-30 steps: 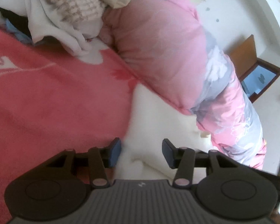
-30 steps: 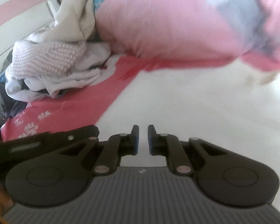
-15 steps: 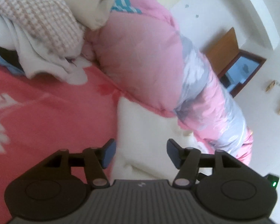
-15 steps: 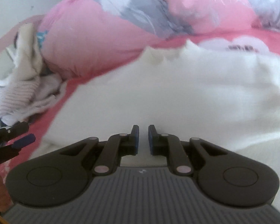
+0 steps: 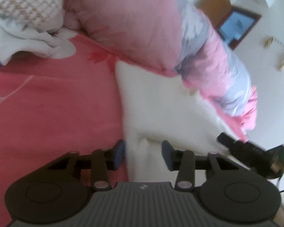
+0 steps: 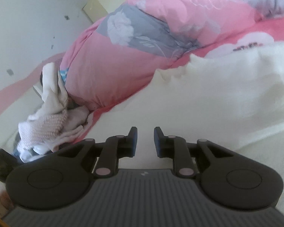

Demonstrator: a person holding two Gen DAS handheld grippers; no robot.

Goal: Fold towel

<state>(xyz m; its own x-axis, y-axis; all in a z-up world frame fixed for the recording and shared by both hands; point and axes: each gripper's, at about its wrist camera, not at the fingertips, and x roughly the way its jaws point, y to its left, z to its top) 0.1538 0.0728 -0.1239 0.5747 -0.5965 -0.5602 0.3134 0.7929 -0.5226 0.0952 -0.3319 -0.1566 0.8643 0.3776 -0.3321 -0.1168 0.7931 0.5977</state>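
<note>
Left wrist view: the left hand-held gripper (image 5: 143, 154) is closing, with a raised fold of the white towel (image 5: 161, 109) between its blue pads, not yet pinched. The towel lies on the pink bed (image 5: 53, 102) beside the rolled quilt (image 5: 142, 24).

Right wrist view: the right hand-held gripper (image 6: 145, 141) is opening, unloaded, directly above the towel (image 6: 217, 94).

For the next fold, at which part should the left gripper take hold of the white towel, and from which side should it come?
Probably the towel's near left edge, where it meets the red bedsheet. The left gripper, jaws closing, already straddles that edge, where a raised wrinkle gives cloth to pinch. Come in low from the near side, one finger over the sheet, one over the towel. The far edge lies against the pink quilt, so it is harder to reach.
</note>
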